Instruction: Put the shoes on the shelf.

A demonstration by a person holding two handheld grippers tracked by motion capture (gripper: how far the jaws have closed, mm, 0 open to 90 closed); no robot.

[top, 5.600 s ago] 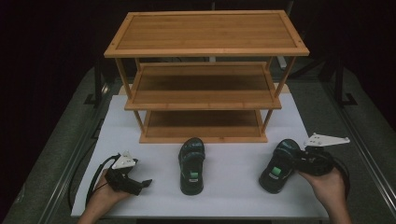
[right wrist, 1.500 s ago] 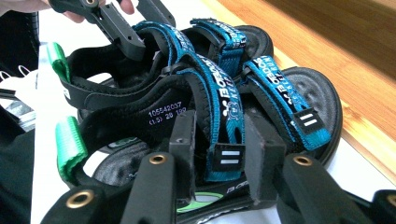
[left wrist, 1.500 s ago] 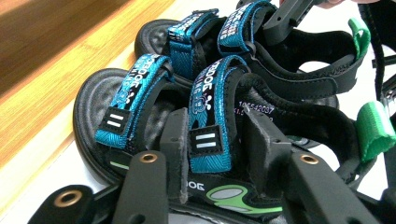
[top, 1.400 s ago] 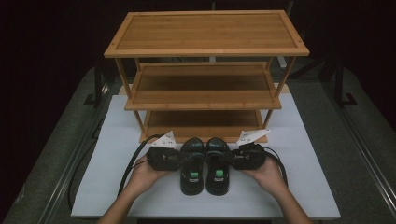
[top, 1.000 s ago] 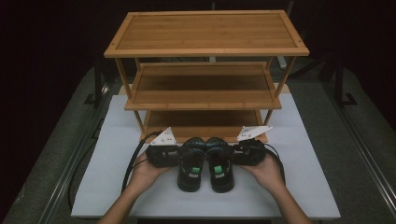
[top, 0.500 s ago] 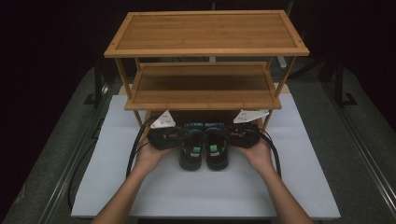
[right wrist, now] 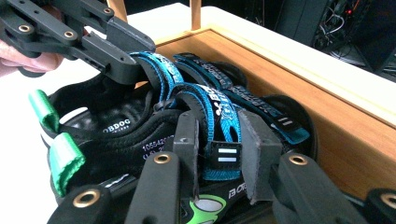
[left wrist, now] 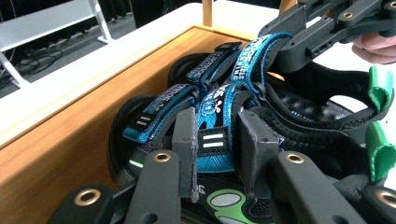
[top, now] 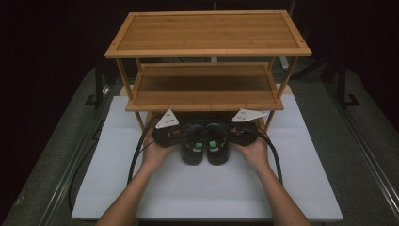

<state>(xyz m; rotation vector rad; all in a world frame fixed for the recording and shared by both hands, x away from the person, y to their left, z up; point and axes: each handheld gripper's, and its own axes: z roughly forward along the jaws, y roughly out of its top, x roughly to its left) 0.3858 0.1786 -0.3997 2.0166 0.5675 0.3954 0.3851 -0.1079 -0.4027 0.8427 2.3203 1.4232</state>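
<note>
Bamboo rack lies straight ahead; your left gripper and right gripper each clamp a sandal strap, sandals pointing lengthwise toward its bottom shelf.

— How was the light?
— Overhead light lit the white desk brightly; beyond its edges the room stayed dark. The rack threw shadow over its bottom shelf.
— Sharpness?
— The high view was soft; both gripper views blurred at their bottom edge.

From above, the rack's middle shelf hides the toes of both sandals and the bottom shelf; both forearms leave the bottom edge below the rack
</note>
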